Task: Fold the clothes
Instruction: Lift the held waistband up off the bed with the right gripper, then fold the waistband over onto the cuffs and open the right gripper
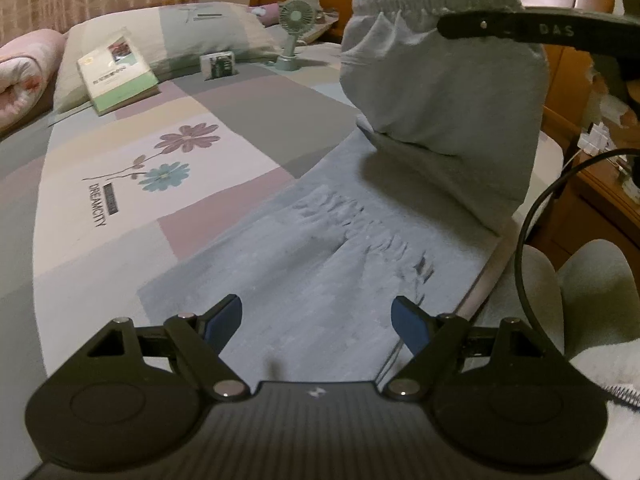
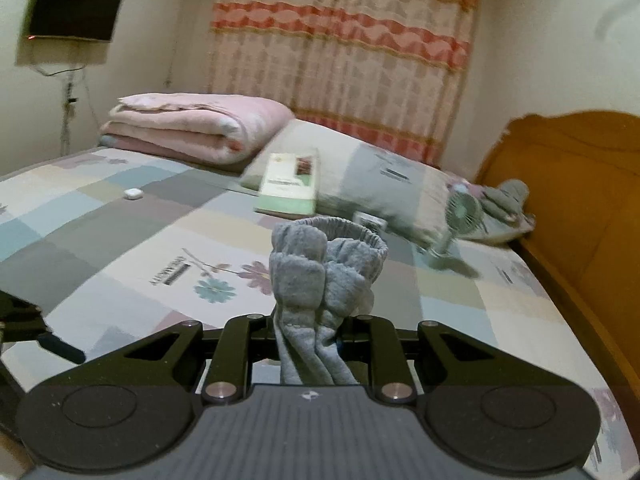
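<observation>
Grey elastic-waist trousers [image 1: 300, 248] lie partly flat on the patchwork bed sheet [image 1: 120, 200]. Their waistband end [image 1: 436, 72] is lifted high at the upper right, where a black finger [image 1: 500, 30] of the right gripper pinches the band. In the right wrist view my right gripper [image 2: 308, 336] is shut on the bunched waistband [image 2: 320, 276], which sticks up between the fingers. My left gripper [image 1: 316, 320] stands open just above the flat part of the trousers, with nothing between its blue pads [image 1: 224, 320].
A book [image 1: 116, 80] rests on a pillow [image 1: 208, 32], with a small fan [image 1: 294, 28] and a small box [image 1: 218, 65] beside it. A folded pink blanket [image 2: 192, 128] lies at the bed's far side. A wooden headboard [image 2: 580, 184] stands at the right. A black cable [image 1: 532, 232] hangs by the bed edge.
</observation>
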`<move>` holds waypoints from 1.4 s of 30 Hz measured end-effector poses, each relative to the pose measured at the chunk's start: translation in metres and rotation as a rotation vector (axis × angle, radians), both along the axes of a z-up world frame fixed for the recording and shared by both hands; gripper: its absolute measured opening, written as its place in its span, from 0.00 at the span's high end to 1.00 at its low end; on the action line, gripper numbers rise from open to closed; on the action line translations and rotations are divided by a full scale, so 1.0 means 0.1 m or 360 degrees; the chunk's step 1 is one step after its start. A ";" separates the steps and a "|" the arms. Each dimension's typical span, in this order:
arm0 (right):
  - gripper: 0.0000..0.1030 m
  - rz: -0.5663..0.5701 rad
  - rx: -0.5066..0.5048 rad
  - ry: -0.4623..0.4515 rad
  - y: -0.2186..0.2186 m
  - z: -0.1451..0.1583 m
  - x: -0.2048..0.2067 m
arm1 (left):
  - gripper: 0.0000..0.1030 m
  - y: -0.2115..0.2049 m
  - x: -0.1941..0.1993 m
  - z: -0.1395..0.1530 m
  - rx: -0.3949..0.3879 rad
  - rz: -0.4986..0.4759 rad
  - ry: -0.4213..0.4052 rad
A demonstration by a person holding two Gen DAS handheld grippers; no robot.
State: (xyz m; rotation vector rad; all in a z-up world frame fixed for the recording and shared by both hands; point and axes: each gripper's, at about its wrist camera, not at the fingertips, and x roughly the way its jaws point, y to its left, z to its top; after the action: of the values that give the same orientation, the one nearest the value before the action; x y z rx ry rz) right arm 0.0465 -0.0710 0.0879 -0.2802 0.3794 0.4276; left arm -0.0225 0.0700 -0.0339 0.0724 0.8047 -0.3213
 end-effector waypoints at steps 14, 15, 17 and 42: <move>0.77 0.0278 -0.0153 0.0000 0.73 -0.09 -0.24 | 0.20 0.30 -0.25 0.02 -0.0011 0.0078 -0.0043; 0.77 0.0295 -0.0178 0.0001 0.78 -0.12 -0.26 | 0.20 0.31 -0.26 0.02 -0.0010 0.0083 -0.0043; 0.77 0.0328 -0.0234 0.0000 0.89 -0.19 -0.30 | 0.20 0.36 -0.29 0.01 -0.0015 0.0102 -0.0043; 0.76 0.0650 -0.0549 0.0254 1.63 -0.82 -0.37 | 0.20 0.92 -0.51 -0.13 -0.0082 0.0390 0.0002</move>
State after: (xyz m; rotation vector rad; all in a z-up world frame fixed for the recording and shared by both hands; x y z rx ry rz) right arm 0.0097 0.0919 0.0062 -0.6681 0.5556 0.7896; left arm -0.0735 0.1619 -0.0468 -0.0746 0.7970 -0.1102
